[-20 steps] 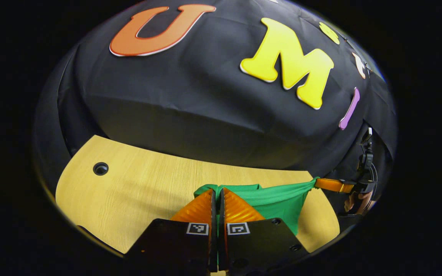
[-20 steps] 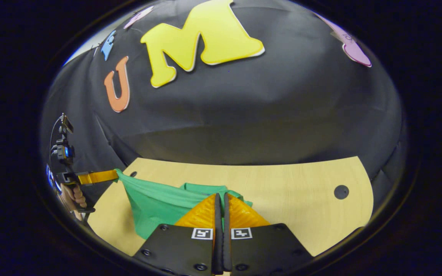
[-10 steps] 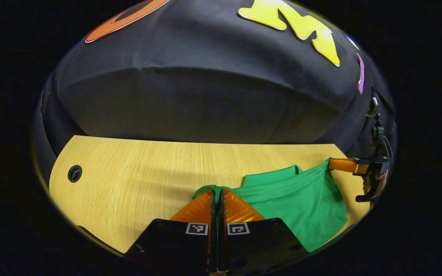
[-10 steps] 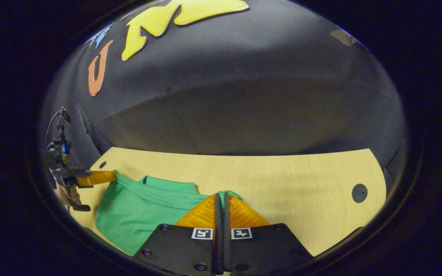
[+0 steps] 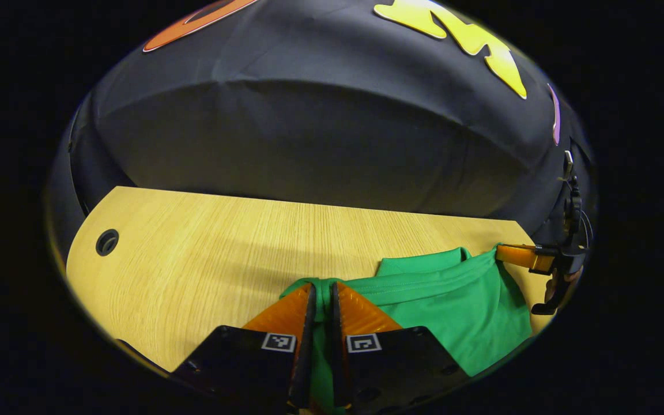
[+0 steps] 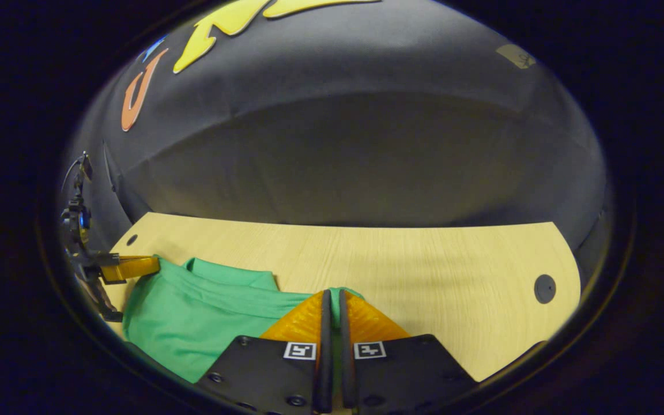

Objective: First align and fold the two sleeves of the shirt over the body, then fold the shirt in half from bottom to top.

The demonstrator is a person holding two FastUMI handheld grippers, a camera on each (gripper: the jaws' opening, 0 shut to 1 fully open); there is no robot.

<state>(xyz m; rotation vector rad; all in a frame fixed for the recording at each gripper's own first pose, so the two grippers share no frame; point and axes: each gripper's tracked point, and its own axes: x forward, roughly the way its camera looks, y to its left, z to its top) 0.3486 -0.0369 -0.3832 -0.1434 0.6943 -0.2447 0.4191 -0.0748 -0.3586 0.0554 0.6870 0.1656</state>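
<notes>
A light wood-grain worktop [image 5: 205, 248] with rounded corners stands against the black cloth wall. A round cable hole [image 5: 106, 242] is set near one far corner, and another cable hole [image 6: 544, 288] near the opposite corner. A green shirt [image 5: 453, 300] lies spread flat on the worktop near its front edge.

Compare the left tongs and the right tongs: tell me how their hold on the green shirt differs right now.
The left tongs stand slightly parted, with a strip of the green shirt running down the gap; the right tongs stand closer together, with a thinner line of cloth between them. The left tongs hold one end of the shirt's upper edge, the right tongs the other. Both hold the edge low over the wooden table.
</notes>
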